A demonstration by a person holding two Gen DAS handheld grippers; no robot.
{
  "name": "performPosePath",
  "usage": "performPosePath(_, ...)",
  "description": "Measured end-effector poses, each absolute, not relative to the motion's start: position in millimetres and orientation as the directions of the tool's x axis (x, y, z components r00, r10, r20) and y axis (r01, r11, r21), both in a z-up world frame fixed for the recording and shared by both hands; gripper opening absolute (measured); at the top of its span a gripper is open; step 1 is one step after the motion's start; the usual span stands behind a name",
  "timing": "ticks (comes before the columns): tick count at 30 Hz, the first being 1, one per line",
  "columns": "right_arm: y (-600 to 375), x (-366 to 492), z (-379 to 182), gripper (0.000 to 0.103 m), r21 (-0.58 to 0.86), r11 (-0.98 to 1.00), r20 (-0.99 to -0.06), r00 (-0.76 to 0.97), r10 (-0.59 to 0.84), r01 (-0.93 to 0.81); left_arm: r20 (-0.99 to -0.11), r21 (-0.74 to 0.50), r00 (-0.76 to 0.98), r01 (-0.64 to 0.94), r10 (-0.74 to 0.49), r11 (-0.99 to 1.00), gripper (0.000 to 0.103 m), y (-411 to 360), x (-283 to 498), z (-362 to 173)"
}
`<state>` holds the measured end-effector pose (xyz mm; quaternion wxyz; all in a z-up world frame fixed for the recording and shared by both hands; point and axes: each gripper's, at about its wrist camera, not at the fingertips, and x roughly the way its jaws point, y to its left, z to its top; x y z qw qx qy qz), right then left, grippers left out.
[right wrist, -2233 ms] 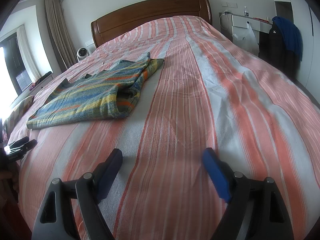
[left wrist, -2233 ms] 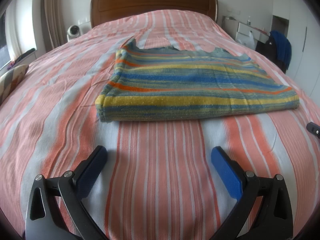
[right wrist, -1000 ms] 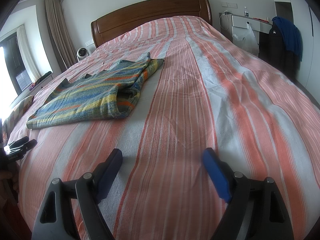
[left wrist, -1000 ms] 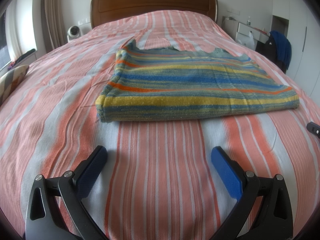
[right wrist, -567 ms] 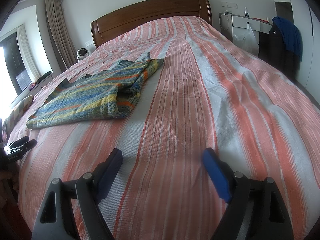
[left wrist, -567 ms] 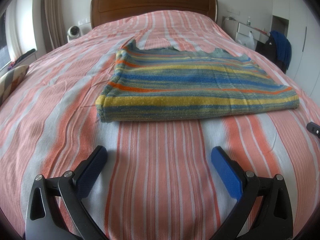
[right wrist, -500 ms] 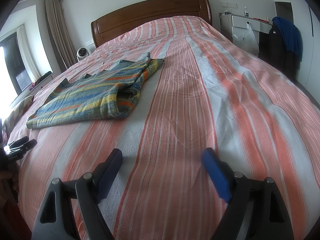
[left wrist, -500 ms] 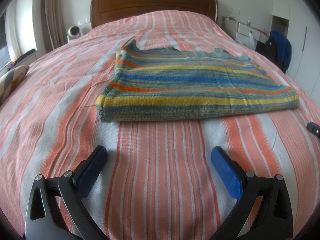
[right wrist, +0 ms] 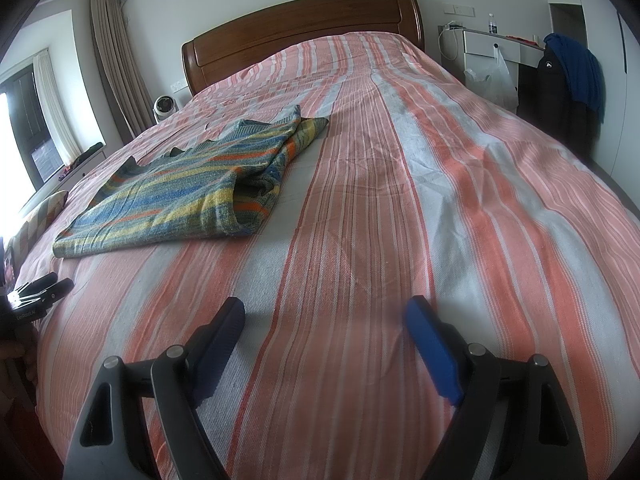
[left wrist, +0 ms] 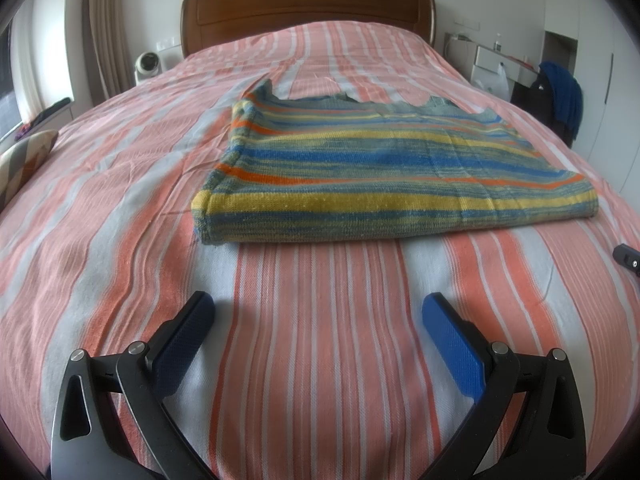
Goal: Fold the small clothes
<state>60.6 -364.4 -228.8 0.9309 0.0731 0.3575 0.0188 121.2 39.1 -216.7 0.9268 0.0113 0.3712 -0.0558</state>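
Both the left tongs (left wrist: pixel 318 312) and right tongs (right wrist: pixel 325 316) are held wide open, empty; the loose layers of the striped sweater (left wrist: pixel 384 164) could be splayed if only 1 were pinched.

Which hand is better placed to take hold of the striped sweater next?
Left, probably. The left gripper faces the sweater squarely, jaws open. For the right gripper, it lies off to the side.
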Motion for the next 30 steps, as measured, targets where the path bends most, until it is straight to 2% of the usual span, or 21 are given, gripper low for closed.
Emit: performPosePath(30, -364.6, 60.7, -228.9, 0.082, 0.15, 0.989, -0.663, 0.744, 0.088, 0.017, -0.689, -0.02, 0.719, 0.111, -0.094, 0.994, 0.103, 39.3, 121.4, -216.9)
